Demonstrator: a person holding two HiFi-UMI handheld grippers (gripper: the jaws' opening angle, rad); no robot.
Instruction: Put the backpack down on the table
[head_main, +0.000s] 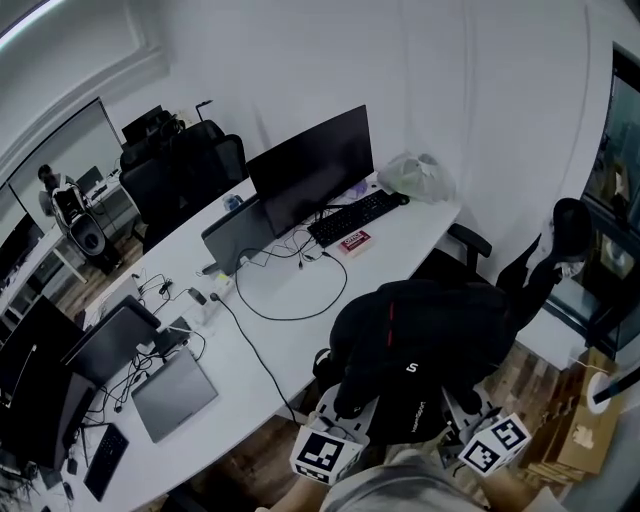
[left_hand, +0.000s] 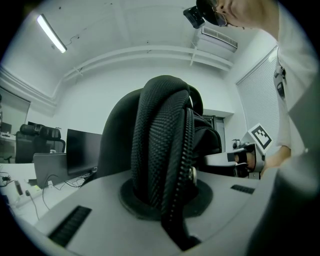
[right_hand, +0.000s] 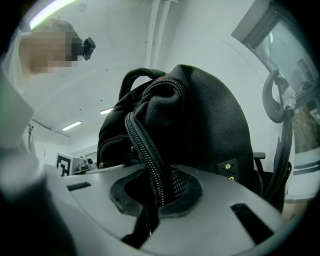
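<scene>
The person is wearing a pale top (left_hand: 296, 75), and the left gripper (left_hand: 165, 200) and right gripper (right_hand: 155, 200) are each showing a smooth grey body, black slotted insets and a white cube (head_main: 327, 452) bearing black square markers.

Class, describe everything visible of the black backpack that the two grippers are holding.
The backpack is black woven fabric, bulging, with a top handle, coarse zips, a red trim line and small light logos. It hangs clear of the white table, with the left gripper and right gripper shut on its zipped edges.
</scene>
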